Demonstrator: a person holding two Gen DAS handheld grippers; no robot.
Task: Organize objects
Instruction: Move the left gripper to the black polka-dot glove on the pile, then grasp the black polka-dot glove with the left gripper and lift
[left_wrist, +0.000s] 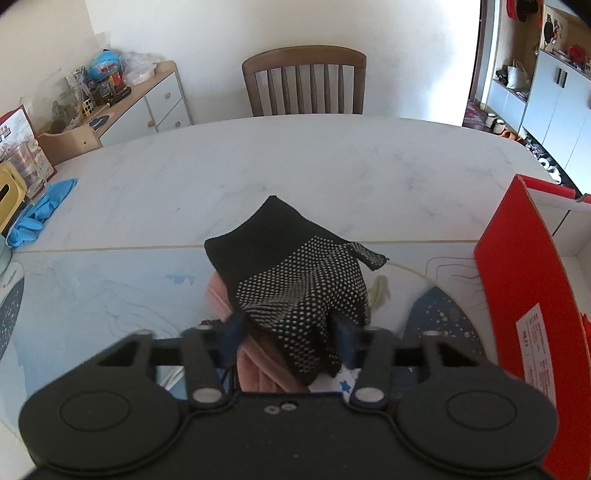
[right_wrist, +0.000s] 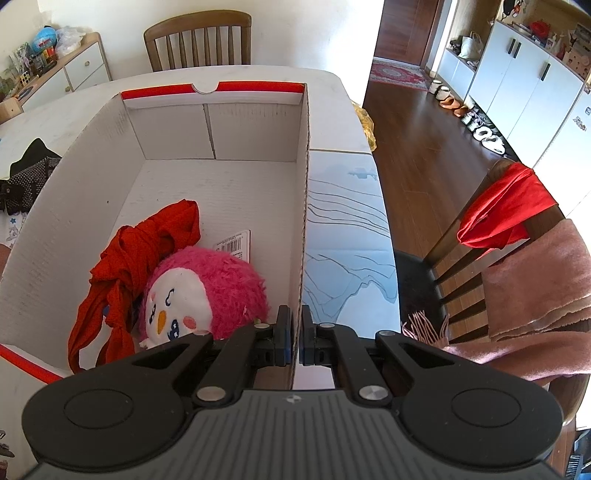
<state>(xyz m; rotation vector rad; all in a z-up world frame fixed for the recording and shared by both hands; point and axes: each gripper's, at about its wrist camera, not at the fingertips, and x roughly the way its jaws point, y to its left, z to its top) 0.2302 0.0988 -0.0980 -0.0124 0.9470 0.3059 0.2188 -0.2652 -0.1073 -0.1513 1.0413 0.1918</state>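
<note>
My left hand-held gripper (left_wrist: 291, 325) is clamped on a black dotted glove (left_wrist: 295, 273), cuff pointing away from me, lifted over a pink cloth item (left_wrist: 258, 362) on the desk (left_wrist: 295, 166). Star-print fabric (left_wrist: 345, 384) sits just beside the pink. Red box wall (left_wrist: 524, 280) stands at right. Blue gloves (left_wrist: 40, 214) lie far left. Wooden chair (left_wrist: 304, 81) behind the desk.

My left matte black plastic two-finger gripper (left_wrist: 291, 332), round raised discs at both corners, silver pivot rivets, dark blue finger pads, two small screws at centre, my right matte black plastic gripper (right_wrist: 296, 332), grey ribbed body, small white logo.
</note>
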